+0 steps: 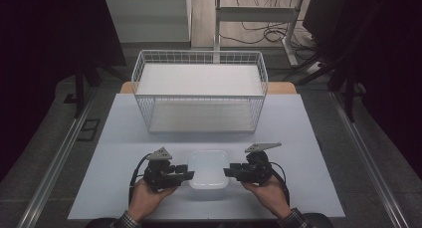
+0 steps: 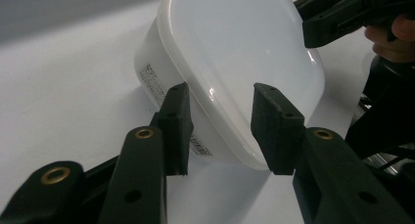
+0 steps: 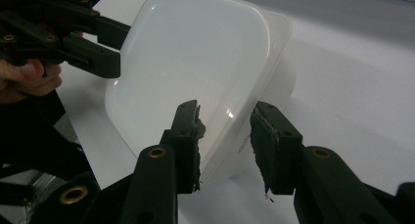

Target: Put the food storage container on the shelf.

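A white, lidded plastic container stands on the white table near the front edge, between my two hands. My left gripper holds its left side. In the left gripper view one pad lies against the labelled side wall and the other on the lid of the container. My right gripper holds the opposite side. In the right gripper view its pads pinch the rim of the container. Each gripper view also shows the other gripper across the lid: the right gripper and the left gripper.
A white wire basket with a flat white shelf inside stands at the back of the table, beyond the container. Metal rails run along both sides of the table. Cables and a table frame lie on the floor behind.
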### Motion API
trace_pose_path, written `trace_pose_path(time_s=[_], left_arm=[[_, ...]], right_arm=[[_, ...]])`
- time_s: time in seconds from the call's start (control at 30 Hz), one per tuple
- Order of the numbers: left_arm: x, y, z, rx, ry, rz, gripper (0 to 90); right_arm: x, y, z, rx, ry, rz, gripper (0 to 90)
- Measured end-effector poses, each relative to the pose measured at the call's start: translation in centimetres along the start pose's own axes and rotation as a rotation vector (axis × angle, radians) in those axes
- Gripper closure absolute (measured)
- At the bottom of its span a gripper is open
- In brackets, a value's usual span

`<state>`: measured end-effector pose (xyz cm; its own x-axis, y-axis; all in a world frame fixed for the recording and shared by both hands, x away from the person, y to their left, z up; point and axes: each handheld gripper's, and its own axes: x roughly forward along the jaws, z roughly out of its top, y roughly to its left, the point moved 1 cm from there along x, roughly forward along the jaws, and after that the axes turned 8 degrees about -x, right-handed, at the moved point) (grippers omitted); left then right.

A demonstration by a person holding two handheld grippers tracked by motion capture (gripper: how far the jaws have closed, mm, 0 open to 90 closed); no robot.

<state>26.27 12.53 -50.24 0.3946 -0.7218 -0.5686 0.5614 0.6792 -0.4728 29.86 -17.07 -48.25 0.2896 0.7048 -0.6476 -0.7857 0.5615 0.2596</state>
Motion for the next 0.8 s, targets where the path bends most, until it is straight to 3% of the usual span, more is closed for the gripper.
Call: trace_pose_path(time_s=[0.17, 0.3, 0.33, 0.37, 0.8], left_arm=[[-0.3, 0.2, 0.1, -0.04, -0.038, -0.019, 70.3], [-0.4, 0.2, 0.1, -0.037, -0.062, 0.0, 79.4], [-0.3, 0.1, 0.2, -0.03, -0.072, 0.014, 79.4], [-0.3, 0.1, 0.2, -0.03, -0.072, 0.014, 79.4], [-0.6, 0.7, 1.2, -0.002, -0.112, 0.041, 79.5]], right_arm=[[-0.3, 0.1, 0.1, 0.007, -0.027, -0.032, 71.3], [-0.5, 0.1, 0.0, 0.01, -0.045, -0.058, 77.3], [-0.3, 0.2, 0.0, -0.015, -0.048, -0.084, 77.3], [-0.3, 0.2, 0.0, -0.008, -0.053, -0.09, 77.3], [-0.2, 0.2, 1.1, -0.065, -0.117, -0.111, 77.5]])
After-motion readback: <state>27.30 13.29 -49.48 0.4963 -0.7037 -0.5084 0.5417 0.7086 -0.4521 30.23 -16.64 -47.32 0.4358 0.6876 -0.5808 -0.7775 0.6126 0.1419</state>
